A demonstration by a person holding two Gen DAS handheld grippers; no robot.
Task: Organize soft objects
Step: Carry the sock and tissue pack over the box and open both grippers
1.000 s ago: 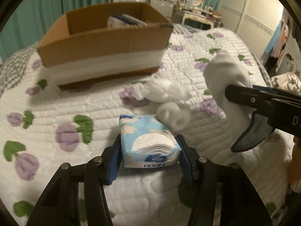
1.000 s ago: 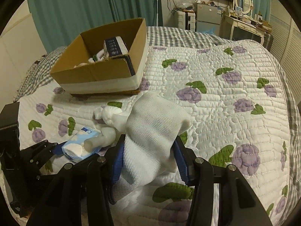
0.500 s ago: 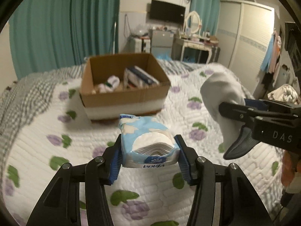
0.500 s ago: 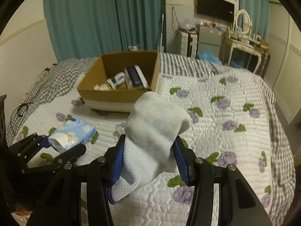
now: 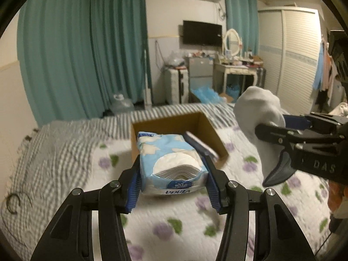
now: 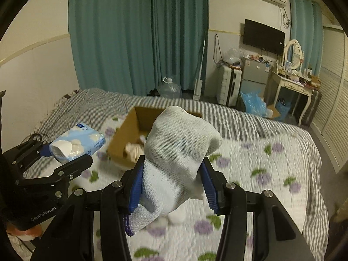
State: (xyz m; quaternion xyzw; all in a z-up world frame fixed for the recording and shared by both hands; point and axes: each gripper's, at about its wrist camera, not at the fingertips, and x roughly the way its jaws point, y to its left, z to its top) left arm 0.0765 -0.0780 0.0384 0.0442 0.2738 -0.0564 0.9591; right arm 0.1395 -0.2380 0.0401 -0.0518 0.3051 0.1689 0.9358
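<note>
My left gripper (image 5: 173, 175) is shut on a blue and white tissue pack (image 5: 171, 163) and holds it in the air, level with the open cardboard box (image 5: 208, 128) behind it. The pack also shows in the right wrist view (image 6: 76, 144). My right gripper (image 6: 171, 184) is shut on a white knitted sock (image 6: 178, 158), raised above the bed in front of the cardboard box (image 6: 124, 137). The sock shows in the left wrist view (image 5: 258, 108) to the right of the box. The box holds a dark blue pack (image 5: 201, 145) and pale soft items (image 6: 134, 150).
The flowered quilt (image 6: 267, 174) covers the bed, with a grey checked blanket (image 5: 54, 143) at its far side. White soft items (image 6: 176, 217) lie on the quilt under the right gripper. Teal curtains, a water jug (image 6: 169, 89), a fridge and a dressing table stand beyond.
Both grippers have risen high above the quilt with their loads and tilted up toward the room. The box now sits lower and smaller in both views.
</note>
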